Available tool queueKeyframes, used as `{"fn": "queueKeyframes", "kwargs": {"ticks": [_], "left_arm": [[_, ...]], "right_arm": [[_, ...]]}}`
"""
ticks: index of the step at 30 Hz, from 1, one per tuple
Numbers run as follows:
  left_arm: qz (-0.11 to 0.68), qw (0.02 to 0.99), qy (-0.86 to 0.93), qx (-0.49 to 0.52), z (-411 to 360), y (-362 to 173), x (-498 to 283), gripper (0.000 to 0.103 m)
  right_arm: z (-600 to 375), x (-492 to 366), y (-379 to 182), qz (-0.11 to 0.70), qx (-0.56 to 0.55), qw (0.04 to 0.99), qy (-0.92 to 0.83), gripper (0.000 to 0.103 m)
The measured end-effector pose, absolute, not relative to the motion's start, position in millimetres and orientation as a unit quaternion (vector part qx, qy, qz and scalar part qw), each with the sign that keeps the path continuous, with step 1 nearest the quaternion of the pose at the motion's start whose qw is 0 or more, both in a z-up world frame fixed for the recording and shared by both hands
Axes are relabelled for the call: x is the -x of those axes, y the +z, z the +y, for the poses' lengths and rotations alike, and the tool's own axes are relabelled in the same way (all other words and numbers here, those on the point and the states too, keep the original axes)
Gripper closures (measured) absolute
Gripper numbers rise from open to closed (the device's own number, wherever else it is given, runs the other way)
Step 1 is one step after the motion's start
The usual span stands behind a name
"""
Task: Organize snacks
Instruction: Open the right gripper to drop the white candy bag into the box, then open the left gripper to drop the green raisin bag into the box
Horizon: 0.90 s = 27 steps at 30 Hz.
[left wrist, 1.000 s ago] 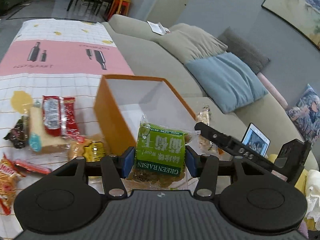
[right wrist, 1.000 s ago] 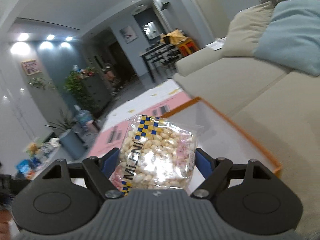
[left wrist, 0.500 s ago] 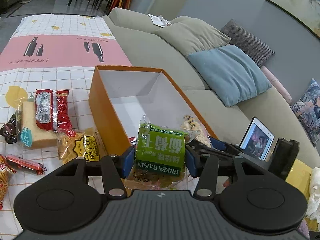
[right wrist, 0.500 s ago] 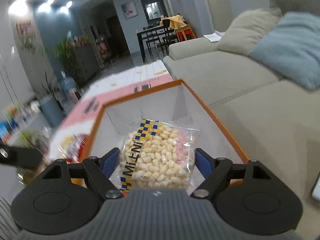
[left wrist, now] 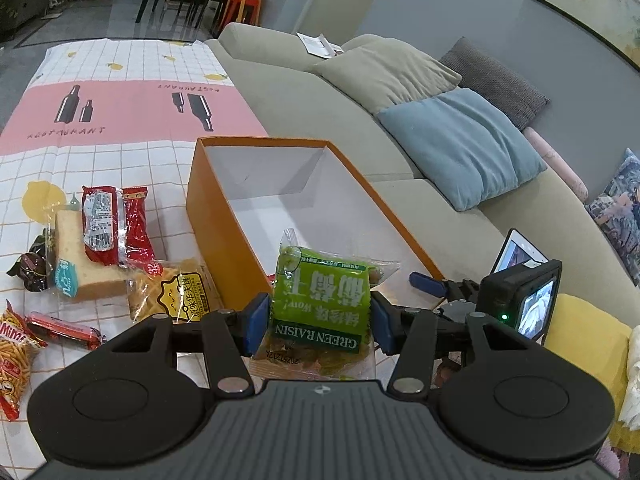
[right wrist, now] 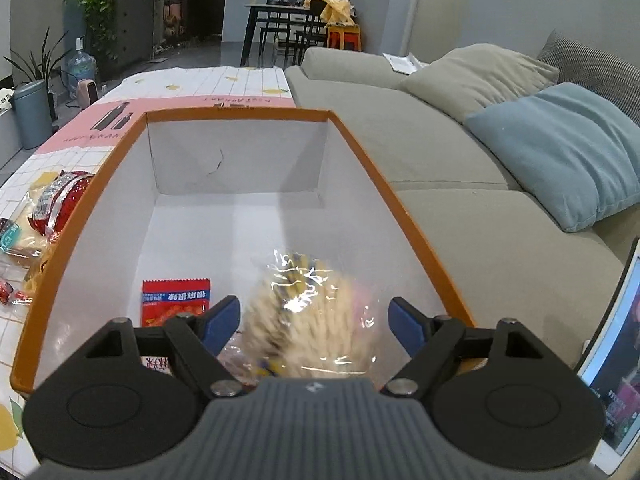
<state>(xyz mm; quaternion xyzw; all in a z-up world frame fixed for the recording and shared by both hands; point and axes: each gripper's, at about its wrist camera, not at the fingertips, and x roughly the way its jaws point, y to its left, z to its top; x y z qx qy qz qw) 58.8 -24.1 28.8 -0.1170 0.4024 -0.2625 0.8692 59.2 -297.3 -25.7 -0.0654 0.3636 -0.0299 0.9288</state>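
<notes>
Gripping a green raisin packet [left wrist: 320,308], the left gripper [left wrist: 318,318] stays clamped; the right gripper [right wrist: 314,324], jaws just opened, has a blurred puffed-snack bag [right wrist: 308,308] loose between them over the orange box [right wrist: 362,152], a red packet [right wrist: 176,300] at nine o'clock.

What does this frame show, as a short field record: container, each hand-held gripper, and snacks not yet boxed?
container: orange box, open top, a red packet inside
left hand-held gripper: shut on green raisin pack
right hand-held gripper: jaws just opened, puffed snack bag blurred between them, over the box
not yet boxed: cake slice, red wrappers, waffle pack on the tablecloth
</notes>
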Motion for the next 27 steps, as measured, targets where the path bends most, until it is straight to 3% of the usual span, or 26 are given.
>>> {"fn": "queueKeyframes", "kwargs": {"ticks": [2,12,18,27], "left_arm": [[0.4,0.871,-0.263,0.113,-25,30,-57,0.043],[0.404,0.879,-0.239,0.088,-49,26,-74,0.043],[0.415,0.878,-0.222,0.09,-58,15,-84,0.043],[0.425,0.872,-0.225,0.092,-74,5,-92,0.043]], "right_arm": [[-298,-56,-23,0.358,0.056,0.932,-0.03,0.013],[-286,-36,3,0.289,0.008,0.956,0.052,0.013],[-283,-39,4,0.305,0.002,0.951,0.043,0.013],[-327,-34,9,0.284,-0.128,0.949,-0.034,0.013]]}}
